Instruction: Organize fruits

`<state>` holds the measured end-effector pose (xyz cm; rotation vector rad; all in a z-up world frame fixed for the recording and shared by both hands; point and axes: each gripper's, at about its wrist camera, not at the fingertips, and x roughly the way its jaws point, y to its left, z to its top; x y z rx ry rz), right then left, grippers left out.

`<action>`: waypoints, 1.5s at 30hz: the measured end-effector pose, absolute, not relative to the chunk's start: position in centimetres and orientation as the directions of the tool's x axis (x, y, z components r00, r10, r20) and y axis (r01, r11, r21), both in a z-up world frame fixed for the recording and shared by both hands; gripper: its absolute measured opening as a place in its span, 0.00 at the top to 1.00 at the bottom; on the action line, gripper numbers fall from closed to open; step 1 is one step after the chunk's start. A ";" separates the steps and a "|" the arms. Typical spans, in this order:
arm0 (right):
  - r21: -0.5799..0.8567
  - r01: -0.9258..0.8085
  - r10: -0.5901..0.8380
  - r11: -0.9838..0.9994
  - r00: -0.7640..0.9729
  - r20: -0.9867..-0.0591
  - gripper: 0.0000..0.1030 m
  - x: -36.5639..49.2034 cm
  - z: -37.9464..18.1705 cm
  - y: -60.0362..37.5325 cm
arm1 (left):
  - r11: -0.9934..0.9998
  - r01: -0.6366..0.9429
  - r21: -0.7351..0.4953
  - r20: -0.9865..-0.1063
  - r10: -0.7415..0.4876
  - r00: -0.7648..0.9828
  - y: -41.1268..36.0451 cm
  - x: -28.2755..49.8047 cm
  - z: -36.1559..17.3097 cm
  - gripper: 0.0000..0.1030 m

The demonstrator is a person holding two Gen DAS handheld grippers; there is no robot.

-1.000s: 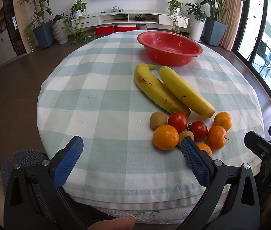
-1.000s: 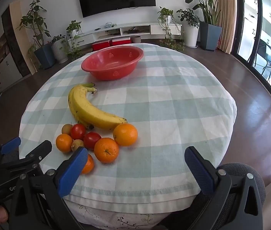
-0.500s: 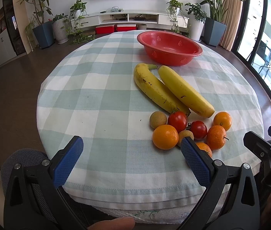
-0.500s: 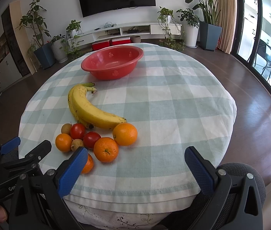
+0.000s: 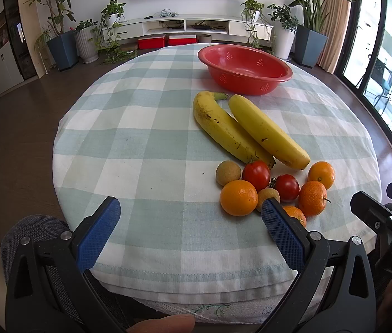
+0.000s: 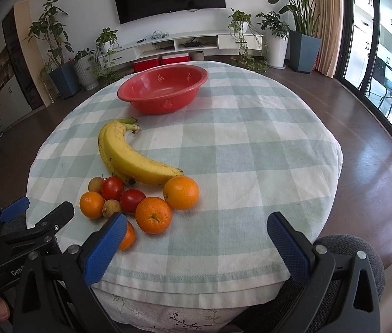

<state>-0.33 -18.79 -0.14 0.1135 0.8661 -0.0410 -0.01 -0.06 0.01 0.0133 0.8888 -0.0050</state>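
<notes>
A round table with a green-and-white checked cloth (image 5: 146, 149) (image 6: 251, 149) holds the fruit. Two bananas (image 5: 240, 130) (image 6: 132, 158) lie side by side in front of an empty red bowl (image 5: 244, 68) (image 6: 164, 88). Near the front edge sits a cluster of several oranges (image 5: 238, 197) (image 6: 153, 215), two tomatoes (image 5: 256, 171) (image 6: 112, 188) and two small brown round fruits (image 5: 228, 169) (image 6: 96, 184). My left gripper (image 5: 190, 227) is open over the front edge, left of the cluster. My right gripper (image 6: 196, 240) is open, right of the cluster. Both are empty.
A grey chair back (image 5: 37, 230) (image 6: 345, 249) shows below each gripper. Beyond the table are dark floor, potted plants (image 5: 60, 27), a white TV shelf (image 5: 184, 26) and glass doors (image 5: 384, 55) on the right. A fingertip (image 5: 165, 324) shows at the bottom edge.
</notes>
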 end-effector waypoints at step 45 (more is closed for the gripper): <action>0.172 0.048 0.091 0.984 0.693 -0.715 0.00 -1.6 -0.2 -18.9 | 0.987 0.123 -0.103 -0.705 -0.159 0.691 1.6 -0.5 0.5 0.00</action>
